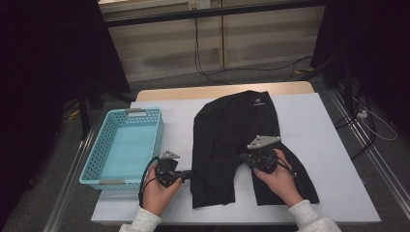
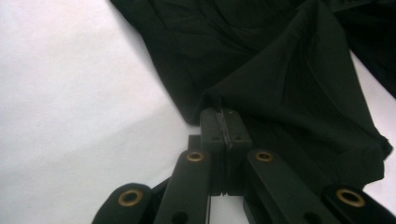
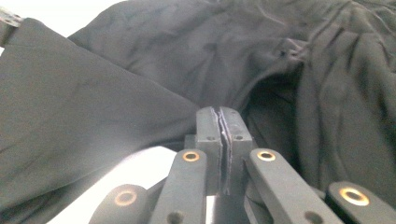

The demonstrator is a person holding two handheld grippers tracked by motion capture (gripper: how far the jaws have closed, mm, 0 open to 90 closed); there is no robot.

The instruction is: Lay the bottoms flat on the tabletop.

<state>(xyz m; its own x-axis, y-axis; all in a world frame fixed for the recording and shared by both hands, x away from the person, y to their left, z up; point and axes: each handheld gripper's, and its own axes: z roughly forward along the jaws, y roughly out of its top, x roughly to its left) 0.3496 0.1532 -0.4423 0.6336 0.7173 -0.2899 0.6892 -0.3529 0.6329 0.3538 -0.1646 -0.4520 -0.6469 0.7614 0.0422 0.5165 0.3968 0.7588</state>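
A pair of black shorts [image 1: 232,130] lies spread on the white-covered table [image 1: 314,125], waistband at the far end and legs toward me. My left gripper [image 1: 187,173] points right at the outer edge of the left leg. In the left gripper view its jaws [image 2: 225,122] are shut, pinching a fold of the shorts [image 2: 289,79] that rises from the tips. My right gripper [image 1: 244,157] points left at the inner edge between the two legs. The right gripper view has its jaws [image 3: 223,120] shut on the shorts' cloth [image 3: 116,107] at the crotch.
A light blue plastic basket [image 1: 96,150] with nothing in it stands on the table's left side, just beyond my left hand. White tabletop lies bare to the right of the shorts. Cables run over the floor behind and to the right of the table.
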